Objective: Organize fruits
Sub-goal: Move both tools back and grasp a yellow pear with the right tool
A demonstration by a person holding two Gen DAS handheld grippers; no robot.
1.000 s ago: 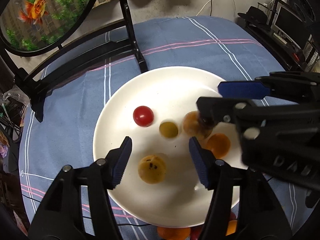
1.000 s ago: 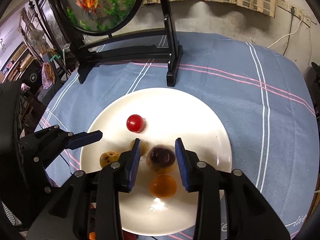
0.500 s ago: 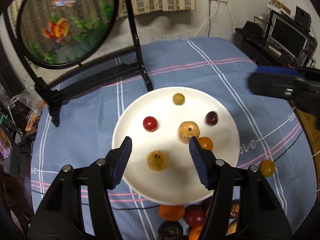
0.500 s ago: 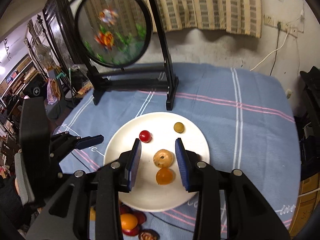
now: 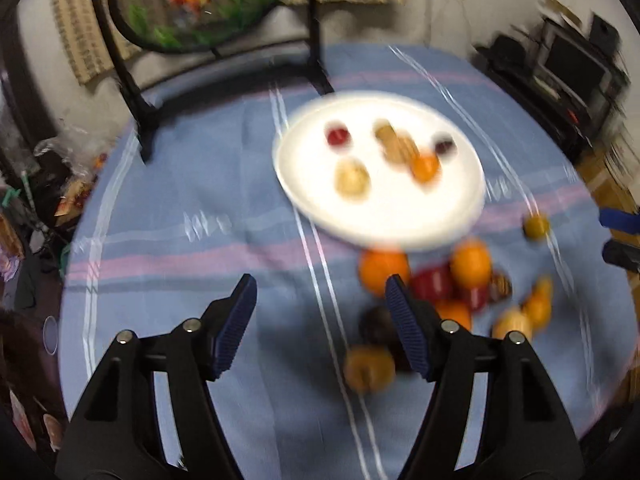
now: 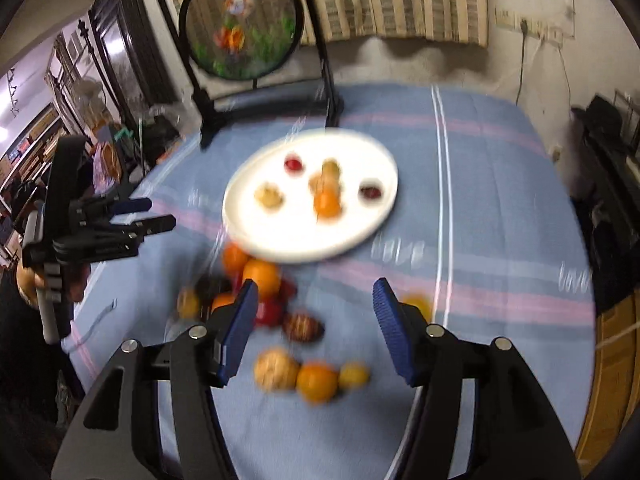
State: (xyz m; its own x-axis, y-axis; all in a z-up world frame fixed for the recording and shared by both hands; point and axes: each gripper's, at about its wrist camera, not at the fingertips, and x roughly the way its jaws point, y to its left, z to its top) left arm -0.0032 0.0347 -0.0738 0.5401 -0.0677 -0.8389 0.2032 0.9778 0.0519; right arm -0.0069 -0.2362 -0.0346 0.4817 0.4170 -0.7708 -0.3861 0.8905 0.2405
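My right gripper [image 6: 314,328] and left gripper [image 5: 320,322] have just been opening; both jaws stand apart, empty. Loose fruits [image 6: 262,280] lie heaped on the tablecloth [image 6: 500,184] below, beside the white plate [image 6: 360,232] holding several small fruits.

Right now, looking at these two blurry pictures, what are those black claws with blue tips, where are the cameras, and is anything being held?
A person holds a two-finger gripper in each hand, and each carries a fisheye camera looking along its fingers. One picture is from the left gripper, the other from the right gripper. Both grippers are open and hold nothing; their jaws have just been opening. On the blue striped tablecloth sits a round white plate with several small fruits. A loose pile of orange, red and dark fruits lies on the cloth in front of it. Behind stands a black-framed round goldfish picture.
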